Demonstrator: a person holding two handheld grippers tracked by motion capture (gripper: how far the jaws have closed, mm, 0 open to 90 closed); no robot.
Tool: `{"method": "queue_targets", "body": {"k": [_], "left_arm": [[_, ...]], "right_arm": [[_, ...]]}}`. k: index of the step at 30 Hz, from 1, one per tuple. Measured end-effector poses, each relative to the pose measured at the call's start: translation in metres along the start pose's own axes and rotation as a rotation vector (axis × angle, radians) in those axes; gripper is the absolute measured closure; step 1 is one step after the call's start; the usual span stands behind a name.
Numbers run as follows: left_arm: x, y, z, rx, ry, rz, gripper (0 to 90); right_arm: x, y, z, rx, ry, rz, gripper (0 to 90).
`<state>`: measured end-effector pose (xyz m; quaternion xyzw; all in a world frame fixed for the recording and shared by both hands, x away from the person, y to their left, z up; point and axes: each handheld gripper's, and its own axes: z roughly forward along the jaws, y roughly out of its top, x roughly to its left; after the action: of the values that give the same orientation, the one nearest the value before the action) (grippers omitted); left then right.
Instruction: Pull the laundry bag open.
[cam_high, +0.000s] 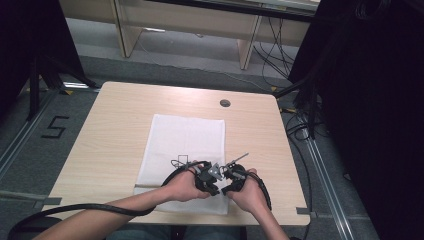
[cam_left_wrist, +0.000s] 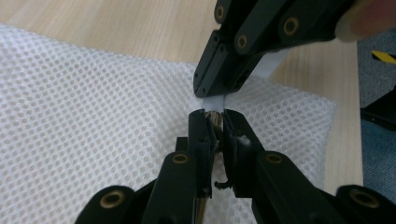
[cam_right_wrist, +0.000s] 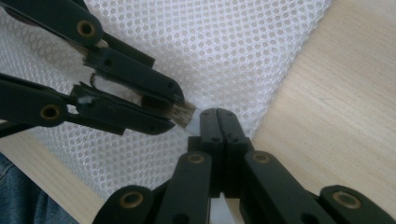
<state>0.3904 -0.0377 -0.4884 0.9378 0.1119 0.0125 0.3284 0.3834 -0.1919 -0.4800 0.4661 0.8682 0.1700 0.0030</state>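
High view: your 2 hands meet tip to tip over the near right part of the white mesh mat (cam_high: 185, 140) on the table (cam_high: 110, 135). The left gripper (cam_high: 206, 176) and right gripper (cam_high: 231, 176) sit just beside each other; what they grip is too small to tell here.

Left gripper view: your jaws are pinched narrow on a small brush-like tuft (cam_left_wrist: 215, 117). A white strip (cam_left_wrist: 214, 102) runs from it straight up into the other gripper (cam_left_wrist: 219, 79).

Right gripper view: your jaws are pressed together, apparently on that strip. The tuft (cam_right_wrist: 184, 113) lies just left of them, axis pointing at their tips.

No containers present.
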Motion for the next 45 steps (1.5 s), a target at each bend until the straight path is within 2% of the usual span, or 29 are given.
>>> {"method": "queue_targets", "body": {"k": [2,8,13,22,25,28,30,33,36,45], "left_arm": [[-0.002,-0.001,0.000,0.002,0.001,-0.026,81.7],[-0.002,-0.003,-0.001,-0.001,-0.001,-0.032,81.7],[-0.002,-0.003,-0.001,0.000,-0.001,-0.026,81.7],[-0.001,-0.007,-0.006,-0.005,0.001,-0.021,81.7],[-0.002,-0.008,-0.006,-0.001,0.001,-0.033,81.7],[-0.001,-0.008,-0.008,-0.002,0.003,-0.019,81.7],[-0.001,-0.009,-0.009,-0.004,0.001,-0.036,81.7],[-0.001,-0.009,-0.010,-0.005,0.003,-0.021,81.7],[-0.001,-0.009,-0.010,-0.003,0.005,-0.015,81.7],[-0.001,-0.011,-0.013,-0.003,0.005,-0.020,81.7]], "right_arm": [[-0.002,0.000,0.000,-0.004,0.001,-0.018,90.0],[-0.001,0.000,-0.001,0.000,0.011,-0.001,90.0],[-0.003,-0.001,0.000,-0.011,0.016,-0.015,90.0],[-0.003,-0.001,-0.001,-0.009,0.019,-0.010,90.0],[-0.002,-0.001,-0.001,-0.009,0.019,-0.010,90.0],[-0.002,-0.001,-0.001,-0.007,0.015,-0.010,90.0],[-0.003,-0.001,-0.001,-0.010,0.020,-0.013,90.0],[-0.003,-0.001,0.000,-0.012,0.013,-0.020,90.0],[-0.002,-0.001,0.000,0.000,0.012,-0.002,90.0],[-0.003,-0.001,0.000,-0.012,0.016,-0.022,90.0]]}}
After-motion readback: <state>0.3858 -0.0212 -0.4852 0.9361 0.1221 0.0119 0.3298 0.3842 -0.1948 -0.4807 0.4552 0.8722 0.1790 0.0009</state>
